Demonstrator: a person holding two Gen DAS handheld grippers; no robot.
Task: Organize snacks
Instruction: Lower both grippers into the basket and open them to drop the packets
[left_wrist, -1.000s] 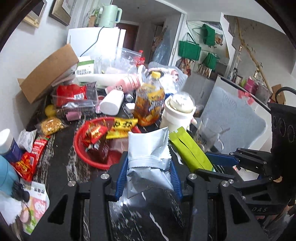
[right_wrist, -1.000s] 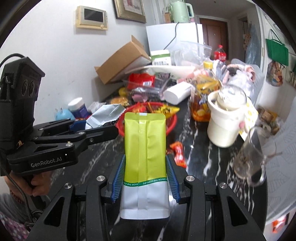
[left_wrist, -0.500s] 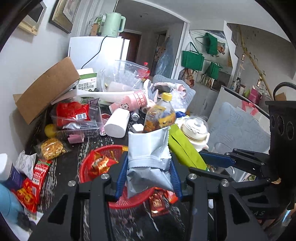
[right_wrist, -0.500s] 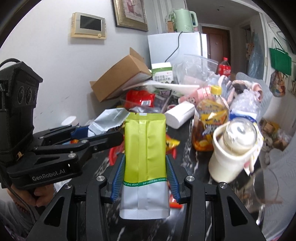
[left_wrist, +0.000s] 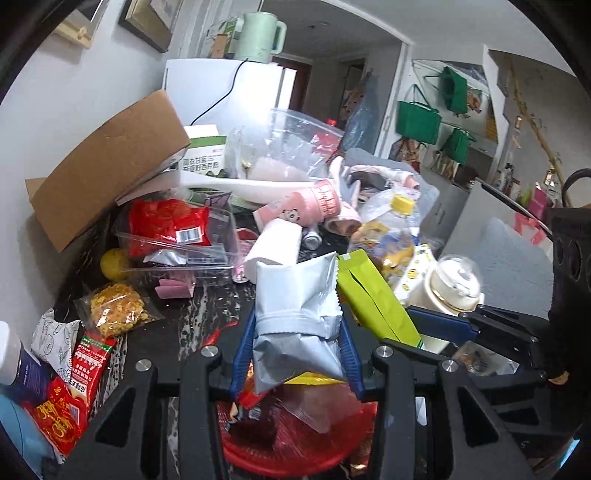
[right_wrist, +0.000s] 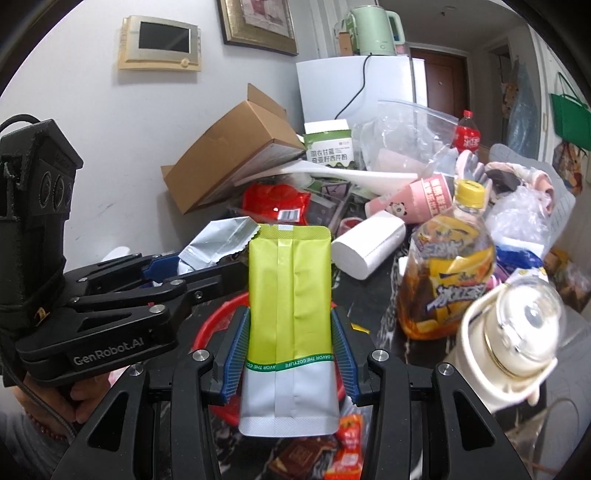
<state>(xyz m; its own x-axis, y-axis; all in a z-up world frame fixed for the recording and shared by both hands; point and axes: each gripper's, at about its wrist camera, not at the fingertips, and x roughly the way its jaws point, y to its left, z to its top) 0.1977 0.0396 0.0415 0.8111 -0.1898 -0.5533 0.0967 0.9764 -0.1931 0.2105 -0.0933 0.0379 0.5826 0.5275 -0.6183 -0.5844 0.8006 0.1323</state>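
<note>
My left gripper (left_wrist: 295, 354) is shut on a silver foil snack bag (left_wrist: 295, 317) and holds it above the red basket (left_wrist: 295, 454), which holds several wrapped snacks. My right gripper (right_wrist: 290, 350) is shut on a lime-green and silver pouch (right_wrist: 290, 295) and holds it upright over the basket's rim (right_wrist: 207, 328). The green pouch (left_wrist: 373, 299) and right gripper (left_wrist: 461, 332) show to the right in the left wrist view. The left gripper (right_wrist: 159, 269) and its silver bag (right_wrist: 218, 243) show to the left in the right wrist view.
The dark marble table (left_wrist: 207, 317) is crowded: a clear box (left_wrist: 177, 236) with a red packet, a cardboard box (left_wrist: 107, 170), a yellow-capped drink bottle (right_wrist: 447, 266), a white jar (right_wrist: 509, 328), a white roll (right_wrist: 369, 247), loose snack packets (left_wrist: 92, 354) at the left.
Both grippers have moved forward over the table with their bags. The red basket now lies under the grippers, and the clutter at the back looks closer.
</note>
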